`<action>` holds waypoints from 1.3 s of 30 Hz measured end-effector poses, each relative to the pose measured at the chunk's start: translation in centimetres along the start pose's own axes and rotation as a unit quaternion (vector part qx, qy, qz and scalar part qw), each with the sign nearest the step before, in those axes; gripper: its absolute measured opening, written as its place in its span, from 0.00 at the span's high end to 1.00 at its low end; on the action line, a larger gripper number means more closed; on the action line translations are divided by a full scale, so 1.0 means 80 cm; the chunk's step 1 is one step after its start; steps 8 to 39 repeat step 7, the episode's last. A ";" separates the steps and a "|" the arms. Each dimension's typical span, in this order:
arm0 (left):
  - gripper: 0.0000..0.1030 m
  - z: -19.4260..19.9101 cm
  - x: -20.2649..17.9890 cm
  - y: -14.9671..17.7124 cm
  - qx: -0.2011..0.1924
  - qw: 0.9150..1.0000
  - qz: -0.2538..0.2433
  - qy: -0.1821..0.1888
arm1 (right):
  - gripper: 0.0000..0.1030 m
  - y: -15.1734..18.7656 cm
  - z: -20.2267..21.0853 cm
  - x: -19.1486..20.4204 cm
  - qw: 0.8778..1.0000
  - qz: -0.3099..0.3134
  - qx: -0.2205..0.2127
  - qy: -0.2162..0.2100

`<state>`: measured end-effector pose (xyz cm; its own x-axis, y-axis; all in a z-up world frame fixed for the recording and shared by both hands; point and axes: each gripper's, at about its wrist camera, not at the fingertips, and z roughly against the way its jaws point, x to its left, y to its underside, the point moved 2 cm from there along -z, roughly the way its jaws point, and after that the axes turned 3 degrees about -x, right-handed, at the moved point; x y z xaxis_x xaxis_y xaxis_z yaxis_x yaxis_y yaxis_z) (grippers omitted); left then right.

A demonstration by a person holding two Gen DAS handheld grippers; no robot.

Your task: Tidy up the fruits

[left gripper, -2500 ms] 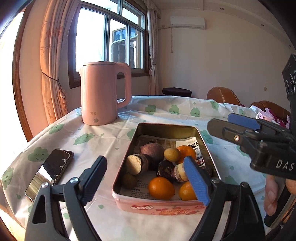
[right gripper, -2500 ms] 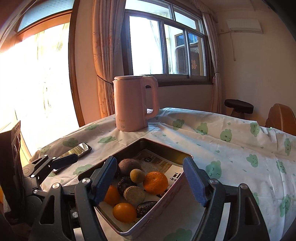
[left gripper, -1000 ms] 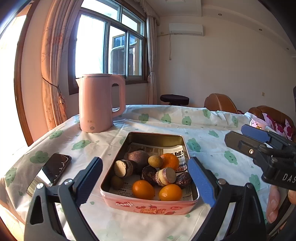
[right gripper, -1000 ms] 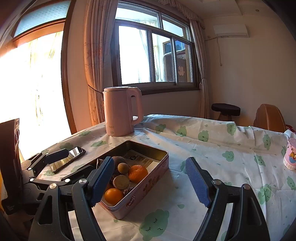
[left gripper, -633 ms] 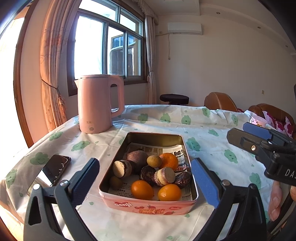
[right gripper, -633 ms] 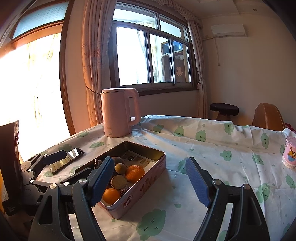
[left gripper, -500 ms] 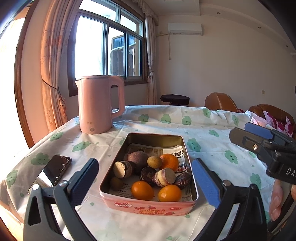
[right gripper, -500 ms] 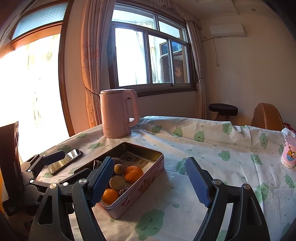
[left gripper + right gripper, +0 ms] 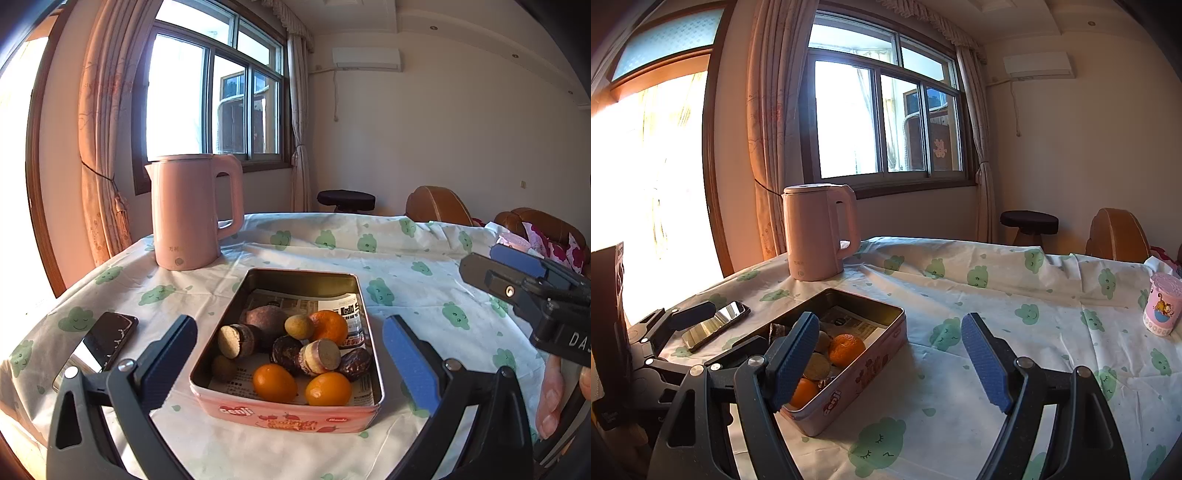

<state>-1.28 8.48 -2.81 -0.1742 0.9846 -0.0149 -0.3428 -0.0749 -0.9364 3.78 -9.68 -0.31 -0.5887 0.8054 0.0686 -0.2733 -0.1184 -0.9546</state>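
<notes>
One pink cup, right view only

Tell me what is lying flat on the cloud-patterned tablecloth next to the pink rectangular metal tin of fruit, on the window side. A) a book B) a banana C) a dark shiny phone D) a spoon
C: a dark shiny phone lies flat on the cloud-patterned tablecloth, beside the pink rectangular metal tin and apart from it.
</notes>
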 end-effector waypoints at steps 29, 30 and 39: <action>0.00 -0.002 0.000 0.003 0.008 1.000 0.001 0.013 | 0.22 0.003 0.001 -0.006 1.000 0.001 0.002 0.004; 0.00 -0.002 0.000 0.003 0.008 1.000 0.001 0.013 | 0.22 0.003 0.001 -0.006 1.000 0.001 0.002 0.004; 0.00 -0.002 0.000 0.003 0.008 1.000 0.001 0.013 | 0.22 0.003 0.001 -0.006 1.000 0.001 0.002 0.004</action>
